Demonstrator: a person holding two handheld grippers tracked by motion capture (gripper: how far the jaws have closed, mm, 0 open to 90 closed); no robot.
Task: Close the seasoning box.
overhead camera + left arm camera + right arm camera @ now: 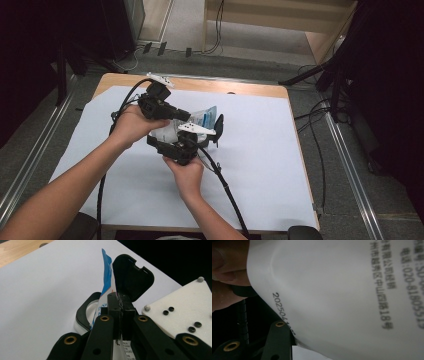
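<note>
Pouch, white and blue, printed, held above white-covered table between both grippers. Left gripper clamped shut on pouch edge. Right gripper pressed against pouch; jaw state cannot be told. Black flip-lid container stands open just behind. Pouch possibly being drawn out; emptying or placing judged still left.

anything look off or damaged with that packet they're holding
Nothing looks torn or spilled. The white and blue packet is pinched upright in the shut left gripper, beside a black case with its lid open; the right gripper's hold is unclear.
</note>
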